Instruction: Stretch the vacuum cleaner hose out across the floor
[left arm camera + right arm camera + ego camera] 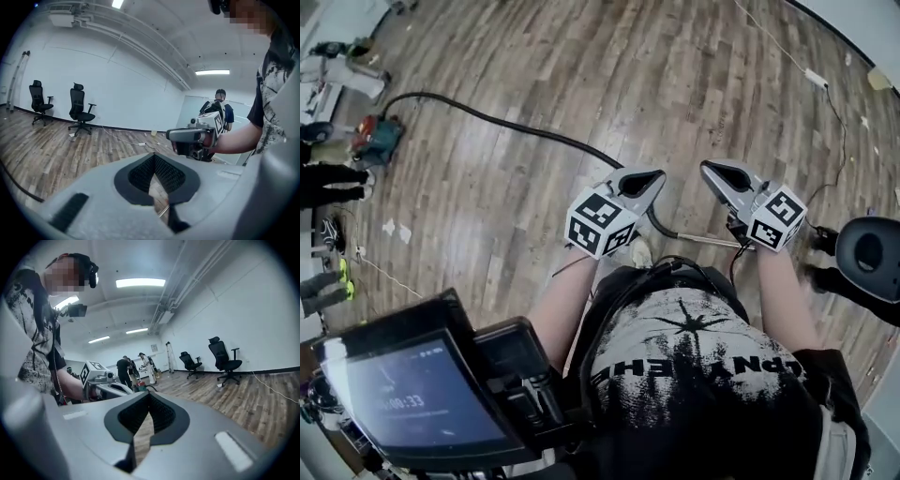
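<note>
The left gripper and the right gripper are both held up in the air in front of the person. The fingers of each one are pressed shut, with nothing between them. The hose lies on the floor. It runs from the vacuum cleaner far off at the left, in a long soft bend, to the person's feet. There it joins a thin metal tube.

I think the hose is mostly laid out. To make it straighter, it would be best to grab it near the tube end and pull slowly away from the machine, staying low, so the machine does not slide.

The hose is black, round and bendy. The tube looks hard and shiny. The floor is smooth wood planks. The pads are dark with a bumpy grid
</note>
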